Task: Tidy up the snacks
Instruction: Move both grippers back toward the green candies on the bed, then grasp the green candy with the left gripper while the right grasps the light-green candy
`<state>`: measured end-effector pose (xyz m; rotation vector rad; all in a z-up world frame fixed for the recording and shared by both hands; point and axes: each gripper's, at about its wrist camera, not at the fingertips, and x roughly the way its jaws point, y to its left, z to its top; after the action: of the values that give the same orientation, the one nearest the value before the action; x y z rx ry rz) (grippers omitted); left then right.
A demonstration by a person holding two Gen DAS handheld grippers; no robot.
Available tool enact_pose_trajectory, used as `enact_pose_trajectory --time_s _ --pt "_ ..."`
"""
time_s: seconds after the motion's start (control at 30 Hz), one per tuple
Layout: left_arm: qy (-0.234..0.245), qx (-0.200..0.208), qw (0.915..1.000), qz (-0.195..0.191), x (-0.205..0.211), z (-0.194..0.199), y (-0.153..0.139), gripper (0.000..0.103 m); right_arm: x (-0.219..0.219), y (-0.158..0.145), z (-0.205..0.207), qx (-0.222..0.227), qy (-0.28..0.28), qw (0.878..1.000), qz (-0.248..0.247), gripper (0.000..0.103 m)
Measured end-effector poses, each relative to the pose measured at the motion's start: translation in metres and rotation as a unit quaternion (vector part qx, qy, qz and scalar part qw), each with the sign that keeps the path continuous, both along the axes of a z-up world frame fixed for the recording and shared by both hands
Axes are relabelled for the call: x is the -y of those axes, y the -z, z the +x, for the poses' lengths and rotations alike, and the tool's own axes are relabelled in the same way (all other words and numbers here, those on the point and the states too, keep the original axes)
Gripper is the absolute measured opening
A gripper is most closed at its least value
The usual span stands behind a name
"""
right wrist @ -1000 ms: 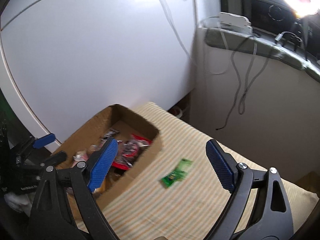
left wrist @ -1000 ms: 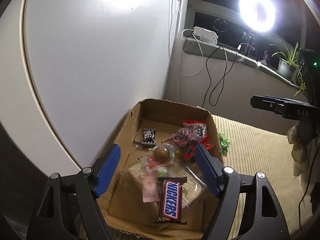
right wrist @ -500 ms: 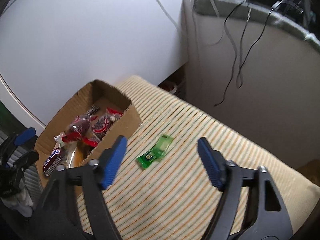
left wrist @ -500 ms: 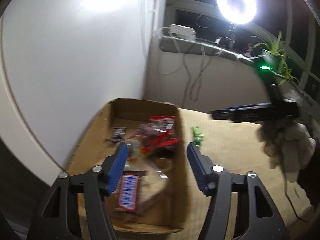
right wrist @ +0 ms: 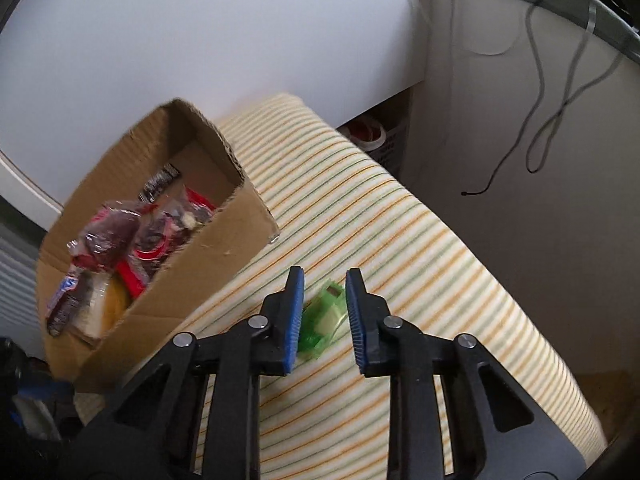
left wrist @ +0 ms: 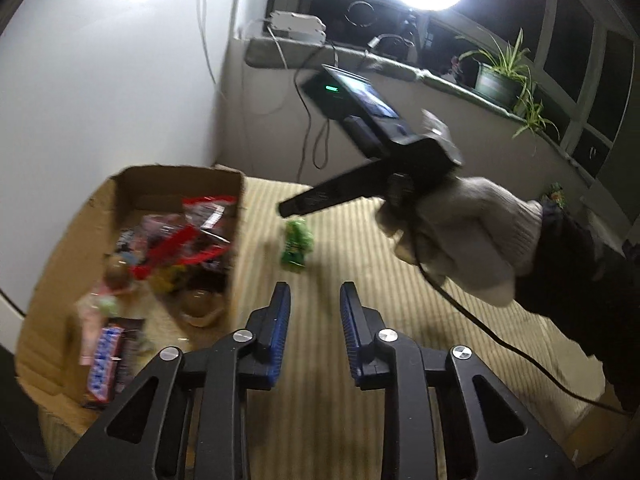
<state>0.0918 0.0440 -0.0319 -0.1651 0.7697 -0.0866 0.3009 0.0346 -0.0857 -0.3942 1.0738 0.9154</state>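
My right tool (right wrist: pixel 323 312) is closing around the small green crinkly snack packet (right wrist: pixel 322 322) at lower centre; I can't quite tell whether the pads touch it yet. I'd pinch its middle, lift straight, then carry it to the open brown cardboard box (right wrist: pixel 224 254) at left. My left tool (left wrist: pixel 315 330) is closing on nothing. Everything sits on a striped cloth-covered counter (right wrist: pixel 400 216) beside a white wall (right wrist: pixel 200 28).

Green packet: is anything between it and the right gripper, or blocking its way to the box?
Nothing visible. The right gripper is closing with the green packet between its fingers; bare striped cloth separates it from the box.
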Motion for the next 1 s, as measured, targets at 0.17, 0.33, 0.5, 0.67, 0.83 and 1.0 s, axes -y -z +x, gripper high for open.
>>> enact_pose_trajectory --time_s 0.17,0.33,0.5,0.67,0.83,1.0 --pt "0.001 -0.014 0.9999 -0.004 0.009 0.01 0.01 0.022 -0.013 0.013 0.001 -0.006 -0.054 0.998 -0.014 0.018" --pt "-0.007 -0.024 0.9996 -0.009 0.012 0.019 0.016 0.022 -0.012 0.019 -0.017 0.022 -0.116 0.992 -0.041 0.018" --pt "-0.006 -0.035 0.9993 -0.007 0.018 0.028 0.027 0.022 0.013 0.019 -0.026 0.021 -0.141 0.989 -0.039 0.017" --pt "0.008 -0.046 0.9989 0.0 0.031 0.039 0.037 0.022 0.048 0.018 -0.034 0.005 -0.139 0.99 -0.022 0.017" --pt "0.027 -0.059 0.9978 0.012 0.05 0.058 0.049 0.038 0.08 0.015 -0.027 -0.016 -0.097 0.995 0.002 0.017" --pt "0.044 -0.07 0.9954 0.047 0.068 0.076 0.061 0.049 0.107 0.015 -0.013 -0.03 -0.057 0.998 0.016 0.017"
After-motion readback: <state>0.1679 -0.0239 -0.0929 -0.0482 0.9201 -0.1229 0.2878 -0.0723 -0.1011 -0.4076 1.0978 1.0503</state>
